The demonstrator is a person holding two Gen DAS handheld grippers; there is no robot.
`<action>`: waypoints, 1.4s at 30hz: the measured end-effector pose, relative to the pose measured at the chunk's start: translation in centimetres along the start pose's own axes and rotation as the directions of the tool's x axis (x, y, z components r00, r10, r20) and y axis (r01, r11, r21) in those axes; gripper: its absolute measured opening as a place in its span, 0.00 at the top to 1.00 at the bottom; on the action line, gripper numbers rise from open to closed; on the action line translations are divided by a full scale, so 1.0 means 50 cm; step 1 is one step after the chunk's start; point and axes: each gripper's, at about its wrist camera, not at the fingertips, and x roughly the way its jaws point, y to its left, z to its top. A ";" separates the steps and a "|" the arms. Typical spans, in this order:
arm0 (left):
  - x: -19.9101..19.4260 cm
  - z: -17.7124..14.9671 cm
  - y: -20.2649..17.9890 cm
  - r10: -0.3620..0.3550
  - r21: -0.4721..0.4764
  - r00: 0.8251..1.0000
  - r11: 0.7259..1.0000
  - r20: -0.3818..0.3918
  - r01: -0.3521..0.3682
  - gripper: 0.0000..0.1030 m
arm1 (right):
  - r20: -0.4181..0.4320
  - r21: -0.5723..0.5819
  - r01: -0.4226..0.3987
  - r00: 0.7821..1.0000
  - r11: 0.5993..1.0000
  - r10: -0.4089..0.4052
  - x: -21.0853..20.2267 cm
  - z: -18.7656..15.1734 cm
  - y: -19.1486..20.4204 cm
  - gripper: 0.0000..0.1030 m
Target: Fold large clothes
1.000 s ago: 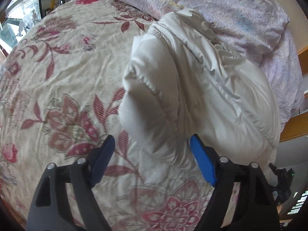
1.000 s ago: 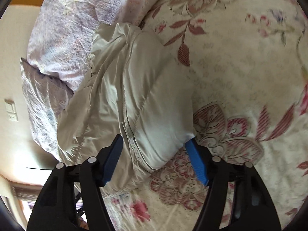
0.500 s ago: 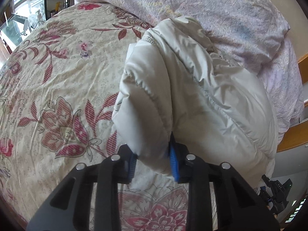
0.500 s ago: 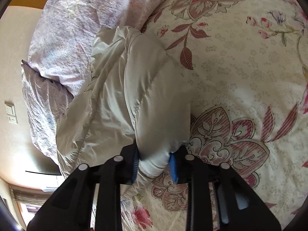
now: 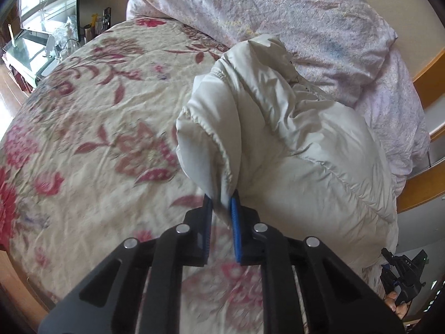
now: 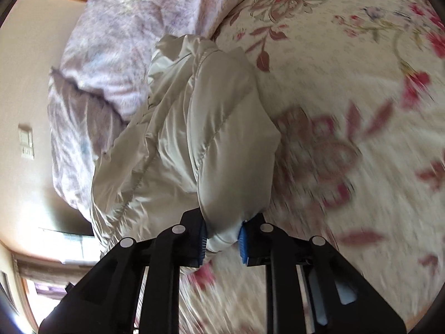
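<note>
A puffy white jacket [image 5: 281, 144] lies bunched on a floral bedspread [image 5: 91, 128], against a lilac duvet [image 5: 292, 19]. The left tongs [image 5: 222, 208] are closing on a thin pinch of its near edge — the right tongs [image 6: 222, 235] are closing on a padded corner. Gripping both ends likely lets the person lift and spread it for folding.
</note>
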 end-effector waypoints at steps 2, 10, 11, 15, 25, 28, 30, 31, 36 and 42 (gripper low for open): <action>-0.022 -0.027 0.025 0.004 0.004 1.000 1.000 0.002 -0.004 0.89 | -0.015 -0.003 -0.010 1.000 1.000 0.010 -0.012 -0.032 -0.012 0.82; -0.067 -0.094 0.102 0.030 -0.016 1.000 0.999 0.008 -0.030 1.00 | -0.041 0.013 -0.059 0.997 0.998 0.059 -0.040 -0.101 -0.050 0.82; -0.068 -0.094 0.103 0.016 -0.020 1.000 1.000 0.007 -0.016 1.00 | -0.038 0.006 -0.054 0.998 0.999 0.054 -0.042 -0.101 -0.049 0.82; -0.053 -0.085 0.087 -0.074 -0.007 0.997 0.997 -0.024 0.074 0.79 | -0.033 -0.004 -0.040 0.999 0.999 0.040 -0.041 -0.098 -0.047 0.82; 0.010 -0.024 0.065 -0.074 -0.041 0.997 0.996 -0.007 0.073 0.48 | -0.050 0.000 -0.047 0.998 0.999 0.047 -0.033 -0.095 -0.054 0.82; 0.030 -0.011 0.080 -0.099 -0.082 0.995 0.992 -0.010 0.098 0.73 | -0.050 0.005 -0.055 0.997 0.998 0.055 -0.033 -0.094 -0.055 0.82; 0.017 -0.018 0.083 -0.105 -0.096 0.994 0.990 0.016 0.106 0.82 | -0.049 0.001 -0.052 0.997 0.999 0.052 -0.033 -0.094 -0.053 0.82; 0.009 -0.023 0.080 -0.097 -0.087 0.995 0.991 0.030 0.099 0.83 | -0.047 -0.001 -0.050 0.998 0.999 0.050 -0.033 -0.094 -0.052 0.82; -0.037 -0.062 0.082 -0.077 -0.081 0.996 0.993 0.054 0.081 0.87 | -0.028 -0.010 -0.043 0.999 0.999 0.043 -0.046 -0.094 -0.056 0.82; -0.057 -0.109 0.084 -0.037 -0.049 0.999 0.998 0.010 0.037 0.82 | -0.036 -0.056 0.036 0.999 0.998 -0.038 -0.054 -0.087 -0.054 0.76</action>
